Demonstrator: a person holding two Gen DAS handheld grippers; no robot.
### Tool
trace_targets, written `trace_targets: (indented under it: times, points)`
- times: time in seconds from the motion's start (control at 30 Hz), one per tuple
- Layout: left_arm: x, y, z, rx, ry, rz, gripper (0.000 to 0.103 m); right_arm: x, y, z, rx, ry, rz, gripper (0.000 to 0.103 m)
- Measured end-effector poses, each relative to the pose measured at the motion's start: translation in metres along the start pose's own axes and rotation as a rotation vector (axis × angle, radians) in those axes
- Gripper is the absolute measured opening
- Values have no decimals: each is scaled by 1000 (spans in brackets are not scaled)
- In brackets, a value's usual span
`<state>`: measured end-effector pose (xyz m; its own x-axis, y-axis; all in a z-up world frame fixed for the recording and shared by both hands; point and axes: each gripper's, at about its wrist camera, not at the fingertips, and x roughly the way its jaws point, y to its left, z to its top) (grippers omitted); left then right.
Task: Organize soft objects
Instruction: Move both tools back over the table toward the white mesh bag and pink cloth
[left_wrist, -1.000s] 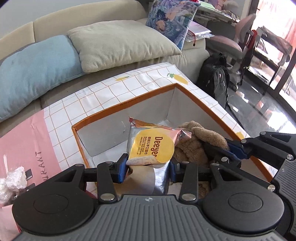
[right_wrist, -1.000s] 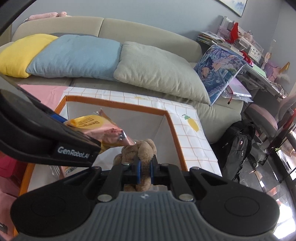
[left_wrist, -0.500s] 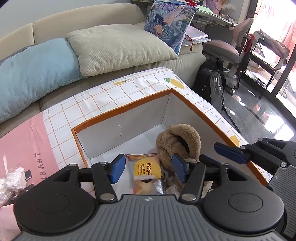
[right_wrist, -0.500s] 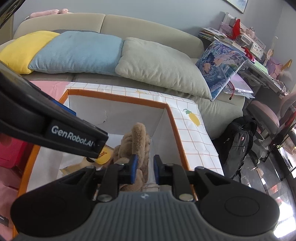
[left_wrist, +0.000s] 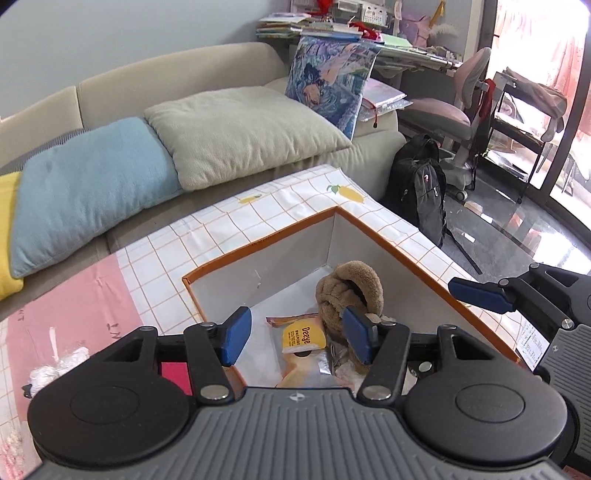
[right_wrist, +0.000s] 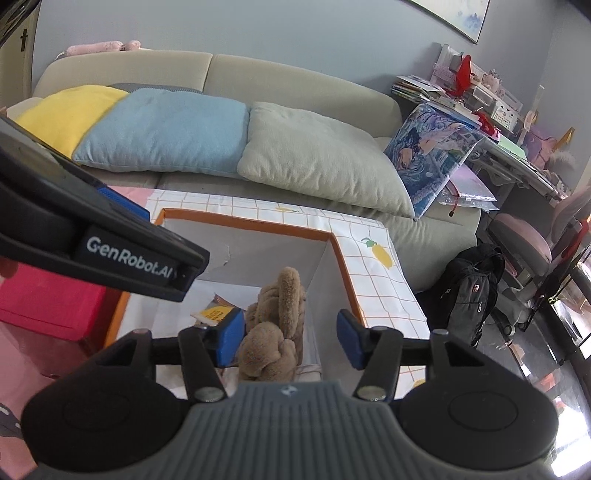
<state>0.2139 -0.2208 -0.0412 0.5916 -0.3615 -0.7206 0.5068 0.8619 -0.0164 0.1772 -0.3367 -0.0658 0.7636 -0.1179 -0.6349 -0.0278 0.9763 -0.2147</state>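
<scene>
Both wrist views above shared box (left_wrist: 369, 236)

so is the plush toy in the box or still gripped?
In the box: the plush toy lies beside the snack packet; right gripper open.

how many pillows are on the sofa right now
4: a yellow pillow at the left end, a blue pillow next to it, a grey-green pillow beside that, and a printed anime pillow upright at the right end. Others may be hidden.

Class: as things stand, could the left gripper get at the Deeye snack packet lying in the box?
Probably yes. The left gripper is open directly above the snack packet, nothing covers it; the brown plush toy crowds its right side.
</scene>
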Motion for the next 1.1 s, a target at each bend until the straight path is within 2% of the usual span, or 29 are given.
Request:
trace_targets:
  times: [0.13,0.37,0.67,0.9,1.1]
  points:
    - [-19,-1,-10,19,-19,15,68,-21,8,-4,9,-14,23,58]
    - [-48,11,-37,-6,-33,29,67,-49,27,-14,33,-12,57,59]
    - [-87,34,-79,-50,-35,62,64,-71,55,-32,138,64,160,63]
    - [-107,57,-119,-112,5,113,64,-74,82,-39,179,129,253,64]
    - [-118,87,-162,-215,60,133,64,-74,105,-44,178,175,316,64]
